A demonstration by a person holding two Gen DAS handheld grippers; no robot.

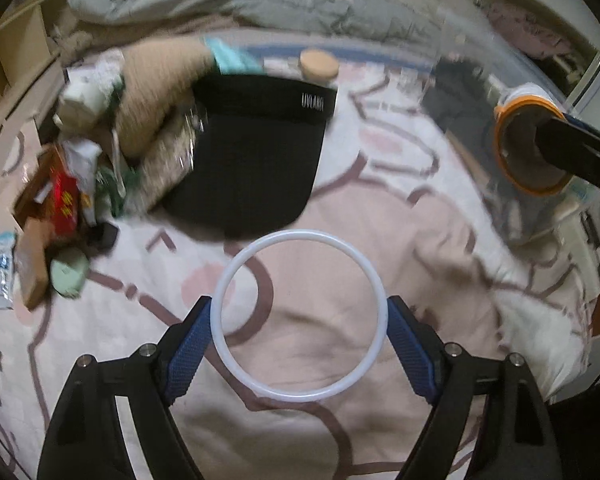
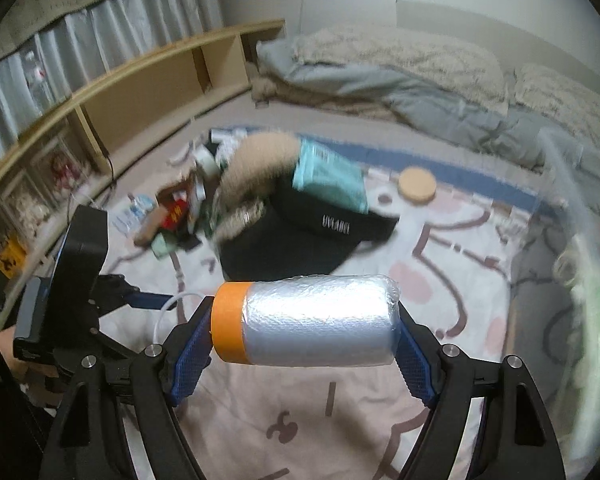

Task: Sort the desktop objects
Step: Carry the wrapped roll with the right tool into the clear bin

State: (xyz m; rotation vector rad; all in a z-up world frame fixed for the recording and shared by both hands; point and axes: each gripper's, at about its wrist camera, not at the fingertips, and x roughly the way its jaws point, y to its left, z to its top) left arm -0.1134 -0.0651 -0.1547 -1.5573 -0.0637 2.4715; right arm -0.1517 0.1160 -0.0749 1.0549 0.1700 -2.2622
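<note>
My left gripper [image 1: 300, 314] is shut on a thin white ring [image 1: 300, 394], its blue pads pressing the ring's two sides above the pink patterned blanket [image 1: 380, 240]. My right gripper [image 2: 305, 322] is shut on a roll of plastic film with an orange tape end [image 2: 312, 320], held crosswise by its ends. In the left wrist view the same roll [image 1: 528, 144] shows end-on at the right, with the right gripper's finger [image 1: 580, 152] on it. The left gripper [image 2: 152, 302] with the ring's edge appears at the left of the right wrist view.
A black cap [image 1: 256, 152] lies mid-blanket beside a tan furry item [image 1: 156, 92], a teal packet [image 2: 332, 176] and a round cork lid [image 2: 417, 184]. A clutter of boxes and packets [image 1: 60, 200] sits left. A clear plastic bin wall [image 2: 572, 200] stands right. Grey bedding [image 2: 420, 88] lies behind.
</note>
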